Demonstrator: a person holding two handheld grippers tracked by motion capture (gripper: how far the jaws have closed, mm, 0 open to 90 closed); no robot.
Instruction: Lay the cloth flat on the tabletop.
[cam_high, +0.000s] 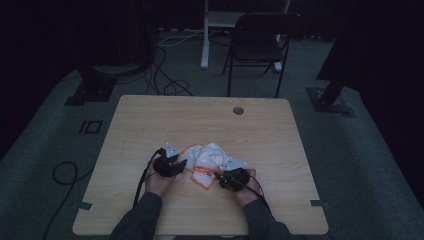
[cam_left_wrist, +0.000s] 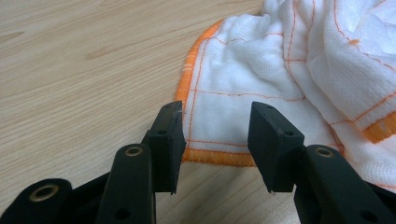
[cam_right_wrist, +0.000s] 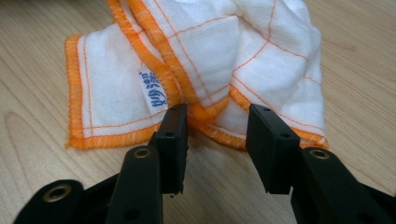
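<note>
Overhead, a crumpled white cloth with orange stitched edges (cam_high: 207, 162) lies mid-front on the pale wooden table (cam_high: 150, 120) between two hand-held grippers, while up close the left gripper (cam_left_wrist: 215, 135) and the right gripper (cam_right_wrist: 217, 133) each gape, jaws empty, at its hem.

Crumpled white/orange cloth (cam_high: 206, 163) mid-table

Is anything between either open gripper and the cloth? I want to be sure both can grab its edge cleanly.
Nothing visible. The left gripper and the right gripper both stand open at the orange hem of the cloth, with bare table around.
</note>
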